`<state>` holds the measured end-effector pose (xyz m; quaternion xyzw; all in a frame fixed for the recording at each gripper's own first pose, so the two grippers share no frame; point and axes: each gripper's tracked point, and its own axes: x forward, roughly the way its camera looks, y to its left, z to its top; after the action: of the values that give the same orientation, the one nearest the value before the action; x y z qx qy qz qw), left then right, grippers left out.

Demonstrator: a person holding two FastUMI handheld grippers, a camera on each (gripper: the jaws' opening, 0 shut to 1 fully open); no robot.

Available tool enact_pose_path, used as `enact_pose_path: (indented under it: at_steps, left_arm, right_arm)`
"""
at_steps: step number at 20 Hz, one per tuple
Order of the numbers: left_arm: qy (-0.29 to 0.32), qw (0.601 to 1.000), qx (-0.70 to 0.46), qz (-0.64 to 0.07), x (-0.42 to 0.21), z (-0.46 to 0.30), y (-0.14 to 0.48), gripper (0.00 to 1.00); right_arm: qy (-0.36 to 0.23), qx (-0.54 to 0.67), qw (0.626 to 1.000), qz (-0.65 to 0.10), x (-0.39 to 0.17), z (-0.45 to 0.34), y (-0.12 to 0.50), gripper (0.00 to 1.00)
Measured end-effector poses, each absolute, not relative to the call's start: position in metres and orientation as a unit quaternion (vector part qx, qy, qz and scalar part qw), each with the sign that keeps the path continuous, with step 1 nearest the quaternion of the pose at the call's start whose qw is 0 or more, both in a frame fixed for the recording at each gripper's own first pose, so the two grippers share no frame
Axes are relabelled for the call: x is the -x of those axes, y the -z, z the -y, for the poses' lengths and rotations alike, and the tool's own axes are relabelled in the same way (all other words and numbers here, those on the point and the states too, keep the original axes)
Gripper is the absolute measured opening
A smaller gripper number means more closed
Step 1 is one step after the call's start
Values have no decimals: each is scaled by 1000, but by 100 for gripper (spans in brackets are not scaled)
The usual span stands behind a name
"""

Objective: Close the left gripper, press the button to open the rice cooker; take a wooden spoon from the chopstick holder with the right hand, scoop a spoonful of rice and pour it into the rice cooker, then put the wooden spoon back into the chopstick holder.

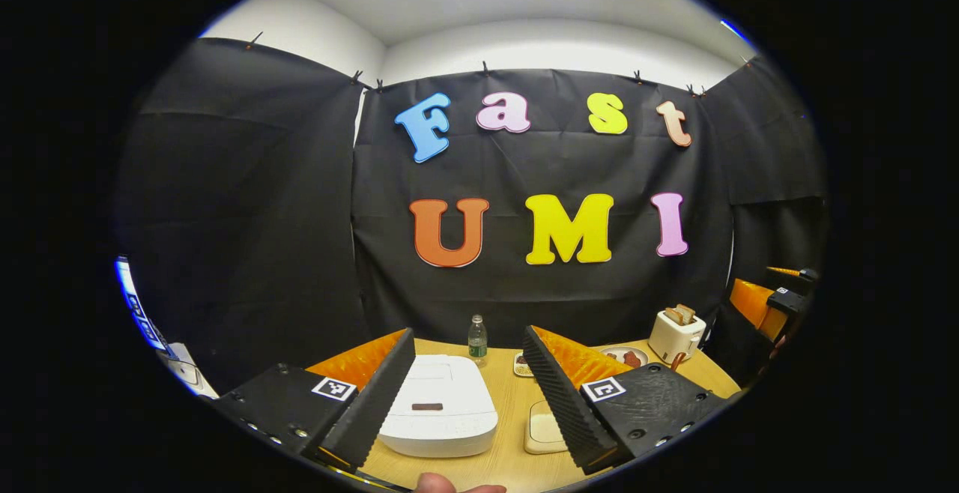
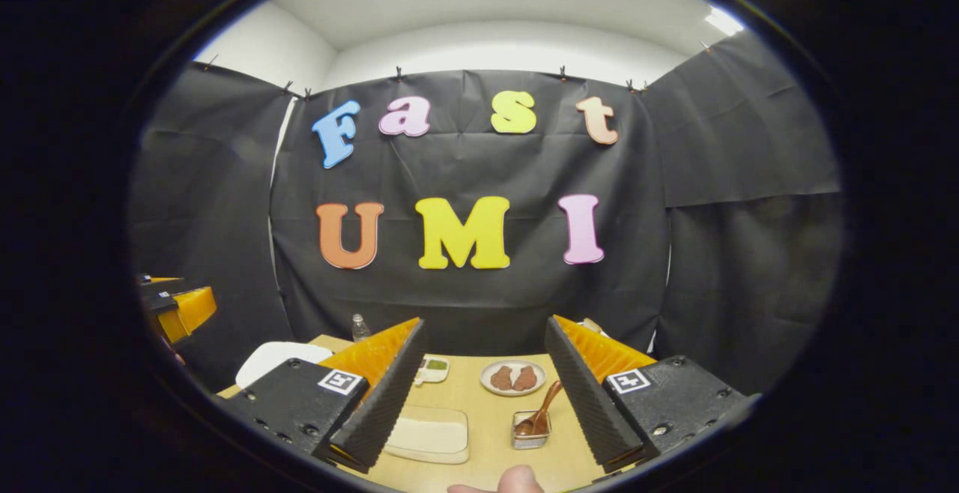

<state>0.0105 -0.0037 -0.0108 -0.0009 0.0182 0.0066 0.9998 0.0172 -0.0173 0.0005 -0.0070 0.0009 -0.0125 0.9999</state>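
Both fingers of the left gripper stand spread above the shut rice cooker on the table; bring them together, then press its front button squarely.

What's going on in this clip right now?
Nothing is being handled yet. The left gripper hangs open above the rice cooker, whose lid is down. The right gripper is open too, facing the wooden spoon standing in its holder on the table.
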Motion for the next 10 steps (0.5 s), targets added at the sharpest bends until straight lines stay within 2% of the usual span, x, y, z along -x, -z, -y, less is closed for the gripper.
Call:
enact_pose_path:
  at_steps: [6,9,10]
  left_arm:
    - [-15,999,11,-48,-22,2,29,94]
    - [-17,995,30,-92,-31,-2,49,94]
    - [-17,993,38,-110,-36,-2,60,89]
  right_arm:
    - [6,6,1000,-10,-31,23,8,100]
    - [2,3,1000,-17,-41,26,14,100]
    - [-1,5,1000,-19,-46,25,15,99]
